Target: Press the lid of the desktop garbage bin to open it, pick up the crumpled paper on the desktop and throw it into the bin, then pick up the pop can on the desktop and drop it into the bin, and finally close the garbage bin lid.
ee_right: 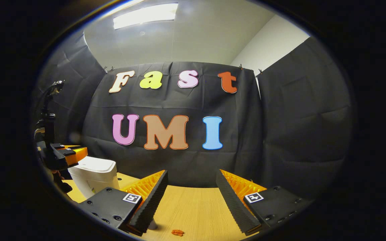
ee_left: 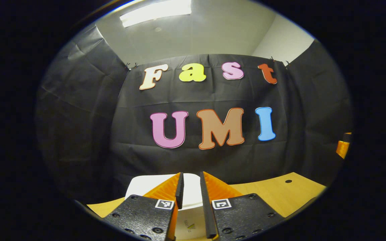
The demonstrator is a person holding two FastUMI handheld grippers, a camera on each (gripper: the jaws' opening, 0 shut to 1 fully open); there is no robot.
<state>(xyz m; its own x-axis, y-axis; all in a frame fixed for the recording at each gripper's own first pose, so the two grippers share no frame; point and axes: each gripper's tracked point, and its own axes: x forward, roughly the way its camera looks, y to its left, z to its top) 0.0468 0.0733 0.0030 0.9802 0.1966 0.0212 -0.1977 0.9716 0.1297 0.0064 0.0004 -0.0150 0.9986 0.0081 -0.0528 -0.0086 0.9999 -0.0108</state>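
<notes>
The white desktop bin point(ee_right: 94, 175) stands on the wooden table at the left, its lid point(ee_right: 92, 164) down. My left gripper point(ee_right: 74, 153), seen in the right gripper view, hovers just above the lid's left side. In the left gripper view, my left gripper point(ee_left: 190, 179) is open by a narrow gap with the white lid point(ee_left: 191, 192) showing through it and nothing held. My right gripper point(ee_right: 191, 175) is wide open over the bare table point(ee_right: 196, 207). A small pale thing point(ee_right: 152, 226) peeks from under its left finger; I cannot tell what it is.
A tiny orange scrap point(ee_right: 177, 232) lies on the table near the front edge. The table top point(ee_left: 280, 194) has a small round hole point(ee_left: 288, 181). An orange part point(ee_left: 343, 147), probably of the right gripper, shows at the far right. Black cloth walls the booth.
</notes>
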